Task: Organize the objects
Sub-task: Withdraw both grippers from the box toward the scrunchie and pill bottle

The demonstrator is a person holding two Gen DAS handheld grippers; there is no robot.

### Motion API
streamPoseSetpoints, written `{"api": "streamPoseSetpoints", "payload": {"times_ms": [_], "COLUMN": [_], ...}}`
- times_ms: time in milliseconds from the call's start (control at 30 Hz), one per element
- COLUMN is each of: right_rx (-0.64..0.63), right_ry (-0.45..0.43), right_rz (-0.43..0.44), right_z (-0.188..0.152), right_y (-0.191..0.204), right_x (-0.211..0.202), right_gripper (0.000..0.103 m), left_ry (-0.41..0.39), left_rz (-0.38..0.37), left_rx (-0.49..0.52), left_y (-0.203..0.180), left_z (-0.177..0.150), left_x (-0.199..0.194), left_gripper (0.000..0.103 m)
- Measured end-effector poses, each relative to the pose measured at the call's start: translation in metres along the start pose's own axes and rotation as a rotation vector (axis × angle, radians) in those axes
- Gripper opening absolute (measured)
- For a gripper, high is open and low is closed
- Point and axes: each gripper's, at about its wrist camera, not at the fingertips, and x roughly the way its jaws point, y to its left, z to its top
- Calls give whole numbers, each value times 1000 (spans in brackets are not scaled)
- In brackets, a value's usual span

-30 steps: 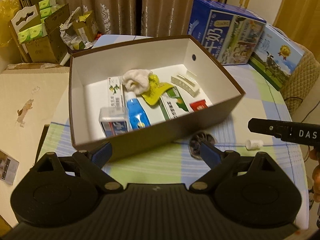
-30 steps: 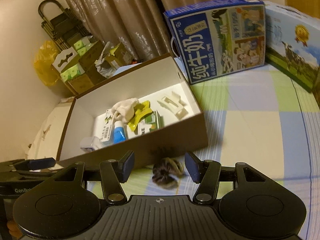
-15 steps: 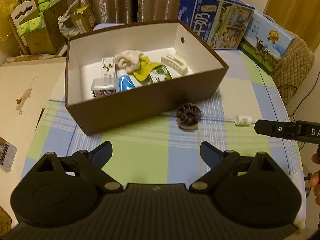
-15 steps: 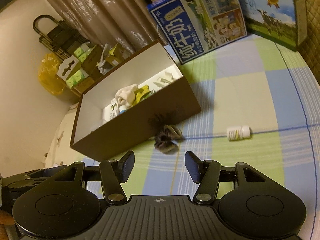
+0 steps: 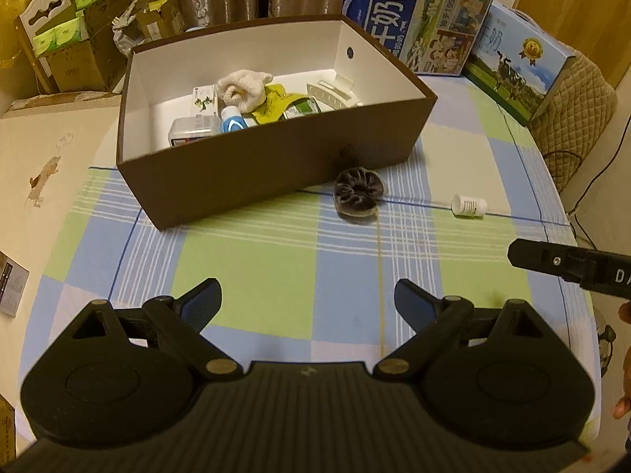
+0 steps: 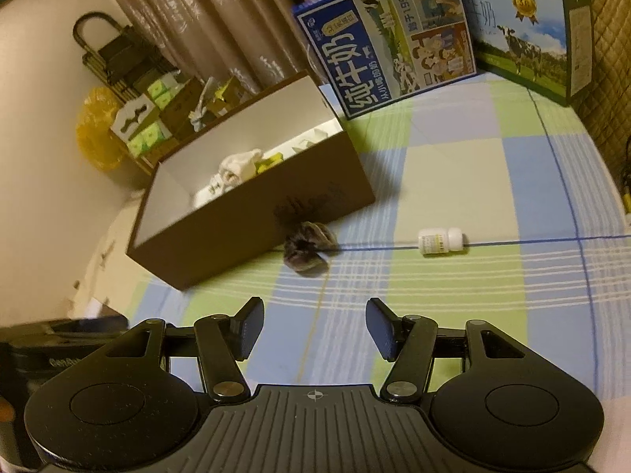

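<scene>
The dark scrunchie [image 6: 308,248] lies on the checked tablecloth [image 6: 453,181] touching the brown box [image 6: 252,216], straight ahead of the right gripper [image 6: 314,329], which looks nearer than the left gripper [image 5: 307,303]. A small white bottle [image 6: 441,240] lies on its side ahead-right, long axis crosswise. Both grippers are spread, empty. The milk carton [image 6: 394,35] reads "1956".

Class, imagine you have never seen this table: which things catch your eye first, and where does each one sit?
The open brown box dominates the checked tablecloth, with a pale cloth bundle and small packets inside. Just outside its front wall lies a dark scrunchie, with a small white bottle on its side to the right. Two blue milk cartons stand behind.
</scene>
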Motion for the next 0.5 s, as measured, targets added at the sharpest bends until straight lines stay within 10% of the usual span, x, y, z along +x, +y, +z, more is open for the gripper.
{"api": "streamPoseSetpoints", "payload": {"times_ms": [500], "right_rx": [-84], "right_ry": [55], "right_rz": [-104], "right_z": [-15], "right_y": [-4], "right_x": [5], "right_gripper": [55], "left_ry": [48], "left_rz": [-25], "left_rx": [3], "left_y": [-7], "left_z": [-8], "left_x": [9], "left_gripper": [93]}}
